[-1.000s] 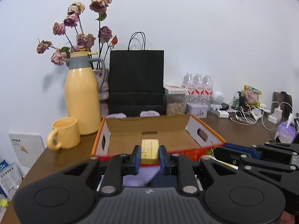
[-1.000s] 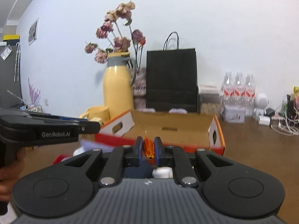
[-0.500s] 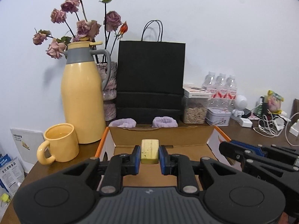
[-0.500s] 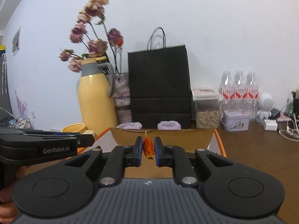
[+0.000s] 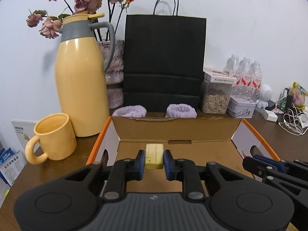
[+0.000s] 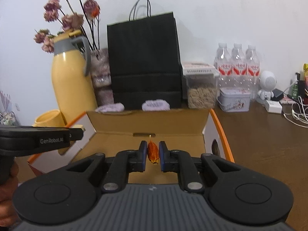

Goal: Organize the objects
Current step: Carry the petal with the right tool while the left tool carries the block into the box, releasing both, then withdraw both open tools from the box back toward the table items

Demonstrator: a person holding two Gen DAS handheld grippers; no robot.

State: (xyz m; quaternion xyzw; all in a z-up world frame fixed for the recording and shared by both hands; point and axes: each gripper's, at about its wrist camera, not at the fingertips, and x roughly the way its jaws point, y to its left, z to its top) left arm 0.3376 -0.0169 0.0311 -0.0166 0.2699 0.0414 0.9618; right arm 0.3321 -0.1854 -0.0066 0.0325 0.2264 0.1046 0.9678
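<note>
An open cardboard box (image 5: 173,129) with orange outer sides stands on the brown table, its brown floor bare. Over its near part my left gripper (image 5: 154,156) is shut on a pale yellow rectangular block (image 5: 154,155). The right gripper (image 6: 153,152) is shut on a small orange-red wrapped item (image 6: 152,153), also above the box (image 6: 146,123). Each gripper shows in the other's view: the right one (image 5: 248,161) at the box's right side, the left one (image 6: 80,132) at the box's left side, held by a hand (image 6: 7,192).
Behind the box stand a yellow thermos jug (image 5: 80,84), a yellow mug (image 5: 53,136), dried roses (image 5: 84,0), a black paper bag (image 5: 163,61) and two purple fluffy bands (image 5: 181,110). To the right are a seed jar (image 5: 216,96), water bottles (image 5: 244,73), a tin and cables (image 5: 292,123).
Both grippers have moved forward over the table to above the box, each keeping its item. The bag, jug and box now look larger and nearer.
</note>
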